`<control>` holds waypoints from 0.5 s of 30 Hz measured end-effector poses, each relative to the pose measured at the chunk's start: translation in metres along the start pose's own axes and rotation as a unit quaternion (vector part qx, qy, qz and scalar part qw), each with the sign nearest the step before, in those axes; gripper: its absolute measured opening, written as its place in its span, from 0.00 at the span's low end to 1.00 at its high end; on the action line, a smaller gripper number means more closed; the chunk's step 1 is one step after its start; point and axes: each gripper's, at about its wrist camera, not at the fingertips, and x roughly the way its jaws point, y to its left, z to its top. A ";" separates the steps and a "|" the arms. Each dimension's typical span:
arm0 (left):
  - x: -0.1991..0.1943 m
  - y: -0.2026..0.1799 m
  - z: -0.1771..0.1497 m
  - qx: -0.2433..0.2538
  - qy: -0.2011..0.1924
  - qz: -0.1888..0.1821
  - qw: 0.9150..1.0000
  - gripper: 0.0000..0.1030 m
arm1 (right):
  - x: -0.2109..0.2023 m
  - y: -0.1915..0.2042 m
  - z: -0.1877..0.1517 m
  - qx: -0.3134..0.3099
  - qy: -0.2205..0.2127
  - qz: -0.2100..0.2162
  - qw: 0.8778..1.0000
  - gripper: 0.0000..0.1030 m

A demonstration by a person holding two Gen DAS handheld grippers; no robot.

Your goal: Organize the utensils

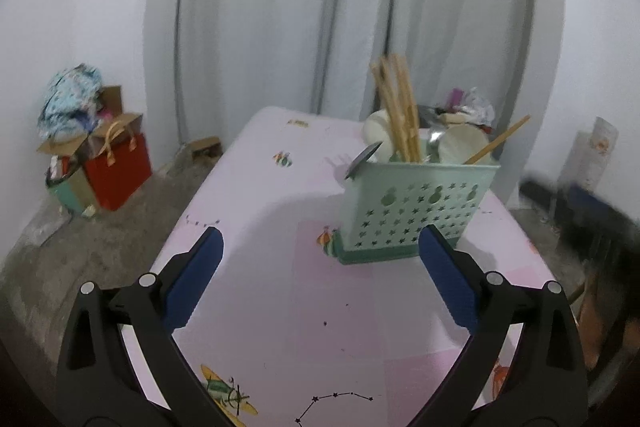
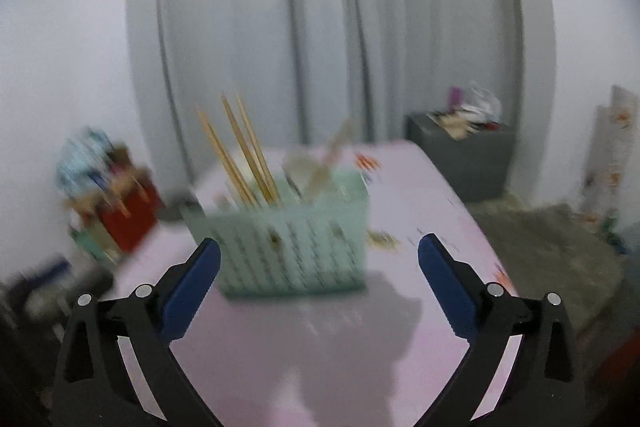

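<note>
both tongs spread and empty, green caddy loaded on the pink counter

in the left wrist view, the left tongs (image 1: 320, 247) are spread wide with nothing between the blue pads (image 1: 196, 279), hanging above the pink counter (image 1: 260, 227). the mint green utensil caddy (image 1: 412, 211) stands right of centre in the frame, its star-punched wall facing the camera, its lower right corner just behind the right-hand pad. a bundle of wooden chopsticks (image 1: 396, 111) stands nearly upright in the left part of the caddy. one single chopstick (image 1: 498, 139) leans out toward the upper right over the rim. white spoon bowls (image 1: 460, 143) sit in the caddy beside the bundle, and a dark flat utensil end (image 1: 362, 159) sticks out over the caddy's left rim. which compartment each piece is in cannot be told.

in the right wrist view, heavily blurred, the right tongs (image 2: 320, 255) are also spread wide and hold nothing. the caddy (image 2: 296, 243) sits at centre left of the frame on the counter (image 2: 400, 195), partly behind the left-hand pad (image 2: 192, 287). three chopsticks (image 2: 240, 151) rise from it, slanting toward the upper left; the other contents are too smeared to make out.

a grey curtain (image 1: 320, 7) fills the upper middle of both frames. a red bag (image 1: 118, 171) sits on the floor at the left, and a dark cabinet (image 2: 464, 155) with clutter on top stands at the right behind the counter.
</note>
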 end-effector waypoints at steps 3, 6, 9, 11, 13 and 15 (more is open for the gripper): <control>0.008 -0.001 -0.004 -0.005 0.021 0.025 0.999 0.92 | 0.004 0.009 -0.016 -0.029 0.028 -0.032 0.999 0.93; 0.009 0.000 -0.006 0.000 0.024 0.057 0.998 0.92 | 0.004 0.015 -0.023 -0.049 0.035 -0.040 0.997 0.93; 0.009 -0.003 -0.009 0.018 0.020 0.092 0.995 0.92 | 0.003 0.017 -0.024 -0.061 0.035 -0.057 0.996 0.93; 0.008 -0.006 -0.010 0.030 0.014 0.117 0.993 0.92 | 0.001 0.016 -0.023 -0.061 0.033 -0.057 0.996 0.93; 0.006 -0.006 -0.010 0.032 0.013 0.129 0.991 0.92 | -0.001 0.013 -0.023 -0.056 0.032 -0.056 0.996 0.93; 0.006 -0.006 -0.009 0.029 0.016 0.136 0.990 0.92 | 0.000 0.012 -0.022 -0.052 0.033 -0.057 0.996 0.93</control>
